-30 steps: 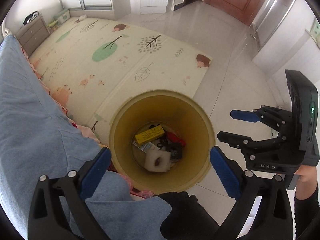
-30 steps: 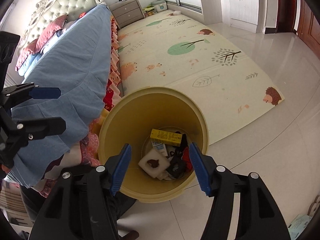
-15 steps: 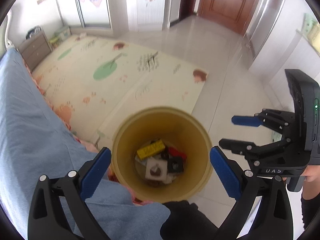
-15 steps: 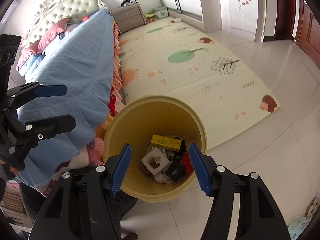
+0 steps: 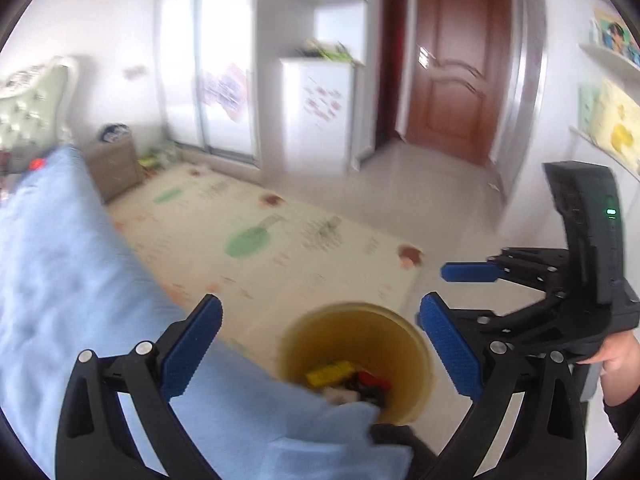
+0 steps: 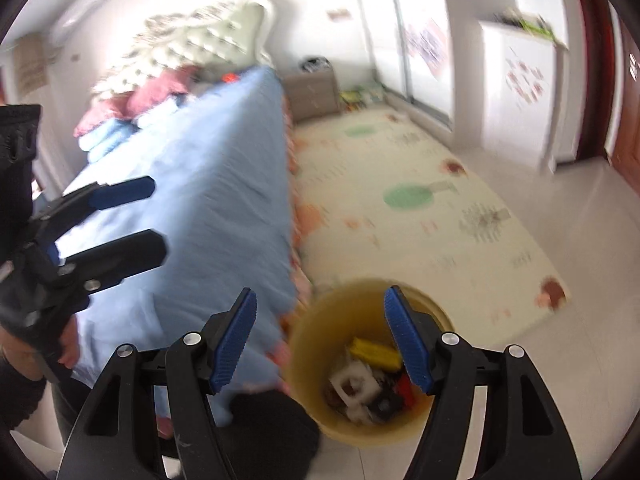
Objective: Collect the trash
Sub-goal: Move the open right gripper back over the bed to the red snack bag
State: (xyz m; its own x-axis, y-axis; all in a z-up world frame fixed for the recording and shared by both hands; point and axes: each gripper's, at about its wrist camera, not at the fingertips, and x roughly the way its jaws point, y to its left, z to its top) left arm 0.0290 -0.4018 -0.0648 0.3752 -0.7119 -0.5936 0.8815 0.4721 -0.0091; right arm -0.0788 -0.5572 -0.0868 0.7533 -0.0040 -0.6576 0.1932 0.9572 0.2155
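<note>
While both frames are smeared with motion blur, I can make out my left gripper (image 5: 320,344) with its fingers wide apart and nothing between them. My right gripper (image 6: 320,340) has its jaws opening, also empty.

The yellow bin (image 6: 316,344) sits at lower centre of the right wrist view, on the tiled floor (image 6: 560,360) just beside the bed (image 6: 208,208). It holds the collected trash (image 6: 368,380): a yellow box, a white foam-like piece, and dark and red bits. In the left wrist view the bin (image 5: 412,364) is lower centre, partly hidden by the blue bedsheet (image 5: 72,280).

Risks as I judge them:
- No loose trash shows on the play mat (image 6: 420,216) or the floor, but the blur could hide small scraps, so I may call the job done too soon.
- My two grippers are near each other, the right one at the right edge of the left view; a quick swing could knock them together.
- The bin stands tight against the hanging sheet, so a careless pass could snag the cloth or tip the bin and spill it.
- Anything under the sheet's overhang is hidden; I cannot tell if trash lies there.
</note>
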